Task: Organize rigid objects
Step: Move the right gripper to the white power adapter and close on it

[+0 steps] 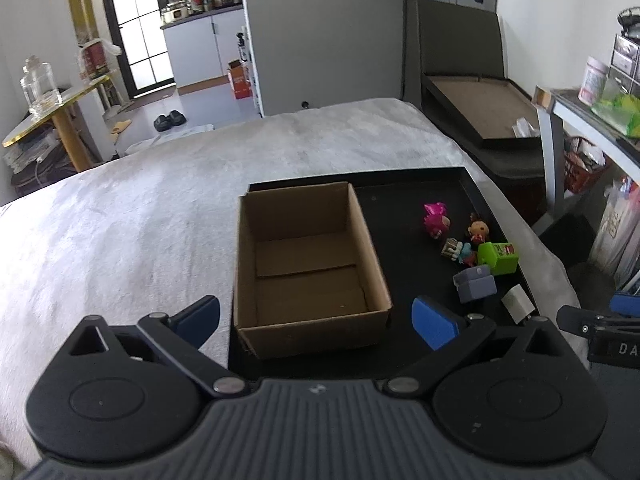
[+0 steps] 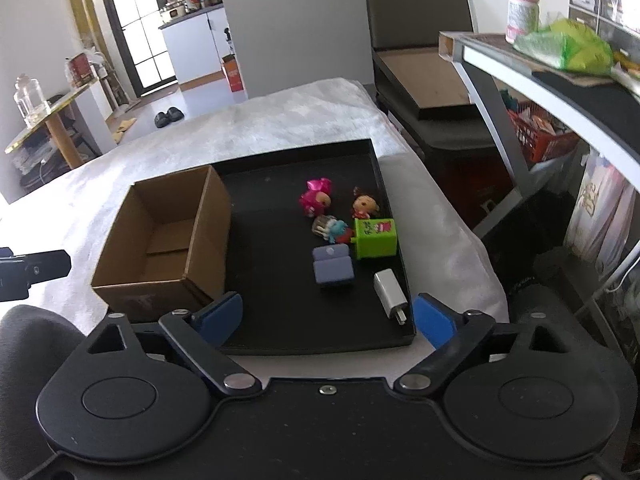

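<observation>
So the stuff to sort is a little pile of rigid toys and bits sitting on a shallow black rectangular tray (image 2: 384,184), all bunched toward the side of the tray away from the open brown cardboard box (image 2: 160,240), which stands on the same tray and looks empty, so my guess is it's the drop-off bin and nothing's gone in yet. Working out from the box: a hot-pink bow-topped figurine (image 2: 315,197) is nearest, a small brown-haired doll in red (image 2: 364,204) is beyond it by the tray's rim, then a tiny teal-and-white figure (image 2: 332,230) touching a lime-green plastic cube toy (image 2: 376,237), a grey-blue blocky sofa-shaped piece (image 2: 333,266) just beside those, and a white USB charger plug (image 2: 390,293) lying flat closest to the camera. The tray rests on a bed with a fuzzy white blanket (image 1: 160,200). The right gripper (image 2: 328,316) hangs over the tray's near edge, blue fingers (image 2: 434,322) spread wide with nothing between them, roughly lined up with the plug and sofa piece, probably the first pick. The left gripper (image 1: 316,318) hovers by the box's near wall, fingers also spread and empty, maybe to steady it.
</observation>
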Motion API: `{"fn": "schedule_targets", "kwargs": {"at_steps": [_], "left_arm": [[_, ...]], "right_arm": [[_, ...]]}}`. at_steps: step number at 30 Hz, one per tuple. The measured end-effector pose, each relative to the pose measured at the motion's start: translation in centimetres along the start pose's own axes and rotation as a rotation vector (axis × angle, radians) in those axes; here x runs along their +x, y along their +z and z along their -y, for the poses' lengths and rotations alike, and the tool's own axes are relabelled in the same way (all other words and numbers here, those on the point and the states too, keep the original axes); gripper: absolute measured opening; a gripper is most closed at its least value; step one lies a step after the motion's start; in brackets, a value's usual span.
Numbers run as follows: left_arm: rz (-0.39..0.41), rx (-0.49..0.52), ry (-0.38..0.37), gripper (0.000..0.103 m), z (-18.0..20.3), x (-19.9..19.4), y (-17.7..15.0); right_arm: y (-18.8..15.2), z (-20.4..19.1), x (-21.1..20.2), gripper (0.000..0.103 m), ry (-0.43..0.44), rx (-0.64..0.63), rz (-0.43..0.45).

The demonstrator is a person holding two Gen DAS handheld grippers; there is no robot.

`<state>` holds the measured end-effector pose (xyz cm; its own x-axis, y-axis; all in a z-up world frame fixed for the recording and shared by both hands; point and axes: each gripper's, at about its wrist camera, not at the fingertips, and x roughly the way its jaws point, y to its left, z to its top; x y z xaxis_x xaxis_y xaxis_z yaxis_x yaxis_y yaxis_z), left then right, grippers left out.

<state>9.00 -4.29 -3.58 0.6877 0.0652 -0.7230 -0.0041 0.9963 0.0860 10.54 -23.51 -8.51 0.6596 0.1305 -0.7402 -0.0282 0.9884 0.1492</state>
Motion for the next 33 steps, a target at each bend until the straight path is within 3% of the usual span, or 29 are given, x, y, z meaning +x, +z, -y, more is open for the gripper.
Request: {"fn": "schedule_targets", "kwargs": {"at_steps": [18,33], "left_arm": [[-0.059,0.103,-0.001,0.100,4.7,5.6,1.8],[-0.093,0.145,0.013,0.086,6.7,9.7,2.2]], "right_arm": [[0.3,3.9,6.0,0.049,0.012,0.067,-0.068],[0.6,5.9,9.7,0.036,0.013,0.100,-0.088]]}}
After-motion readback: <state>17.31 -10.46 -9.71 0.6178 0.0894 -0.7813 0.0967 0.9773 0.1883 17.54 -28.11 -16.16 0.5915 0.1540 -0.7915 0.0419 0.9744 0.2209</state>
